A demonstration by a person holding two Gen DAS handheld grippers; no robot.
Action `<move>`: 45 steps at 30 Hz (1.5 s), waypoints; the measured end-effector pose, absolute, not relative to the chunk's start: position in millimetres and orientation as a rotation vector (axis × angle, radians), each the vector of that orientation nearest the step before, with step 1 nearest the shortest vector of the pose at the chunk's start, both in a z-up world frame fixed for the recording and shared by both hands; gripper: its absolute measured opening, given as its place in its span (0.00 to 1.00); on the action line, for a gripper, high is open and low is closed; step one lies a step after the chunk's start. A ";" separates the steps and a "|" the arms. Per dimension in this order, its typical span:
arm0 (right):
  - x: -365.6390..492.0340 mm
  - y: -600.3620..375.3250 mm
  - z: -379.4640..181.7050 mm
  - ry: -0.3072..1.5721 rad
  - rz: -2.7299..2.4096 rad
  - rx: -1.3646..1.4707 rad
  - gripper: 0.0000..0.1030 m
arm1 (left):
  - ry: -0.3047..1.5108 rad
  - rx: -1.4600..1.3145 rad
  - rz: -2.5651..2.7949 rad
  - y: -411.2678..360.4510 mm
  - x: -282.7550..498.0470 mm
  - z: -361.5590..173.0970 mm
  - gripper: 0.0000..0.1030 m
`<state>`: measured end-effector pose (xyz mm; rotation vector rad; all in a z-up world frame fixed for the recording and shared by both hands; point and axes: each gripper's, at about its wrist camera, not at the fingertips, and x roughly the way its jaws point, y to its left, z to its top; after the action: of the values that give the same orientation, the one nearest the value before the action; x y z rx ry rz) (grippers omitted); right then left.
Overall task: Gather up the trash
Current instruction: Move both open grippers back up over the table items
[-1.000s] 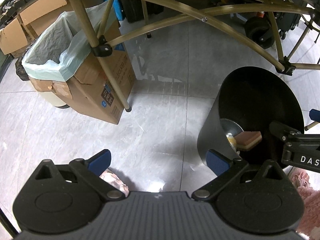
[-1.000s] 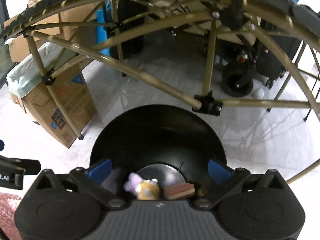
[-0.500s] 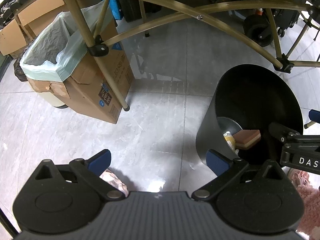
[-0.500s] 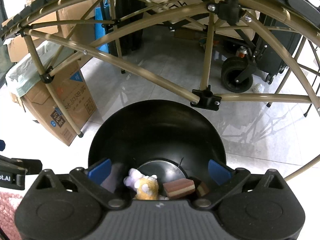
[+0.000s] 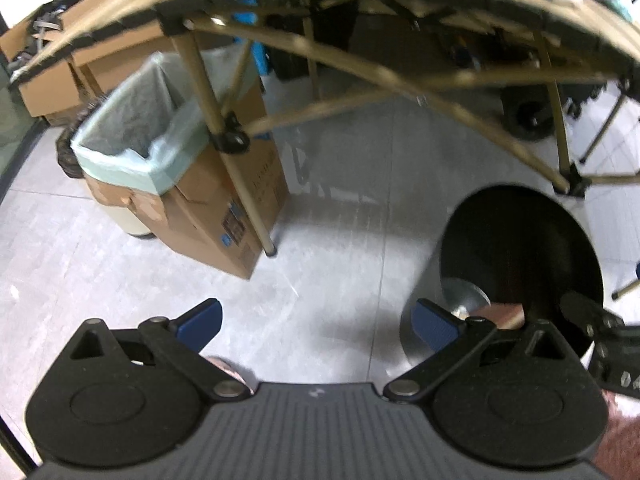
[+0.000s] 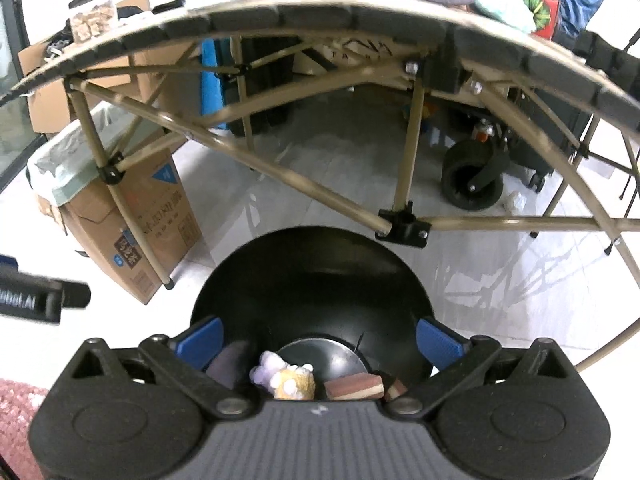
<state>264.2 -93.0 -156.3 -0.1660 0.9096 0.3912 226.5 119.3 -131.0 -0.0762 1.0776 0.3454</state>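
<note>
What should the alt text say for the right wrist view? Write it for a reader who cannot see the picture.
The open right gripper hangs over a black round bin holding a small plush toy, a striped brown block and a dark lump. Beyond it a folding table's tan frame crosses the grey tile floor, with a bag-lined cardboard box at left.

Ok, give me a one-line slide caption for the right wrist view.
Open right gripper poised over a black bin holding a striped sponge and small plush toy, beside a folding table.
</note>
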 end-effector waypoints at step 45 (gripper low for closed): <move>299.5 -166.0 2.5 0.364 0.369 0.073 1.00 | 0.520 -0.068 0.246 80.8 279.7 23.6 1.00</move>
<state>299.5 -166.0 2.5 0.0734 0.3643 0.3688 279.7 80.8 23.6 -0.0679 0.5200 0.2458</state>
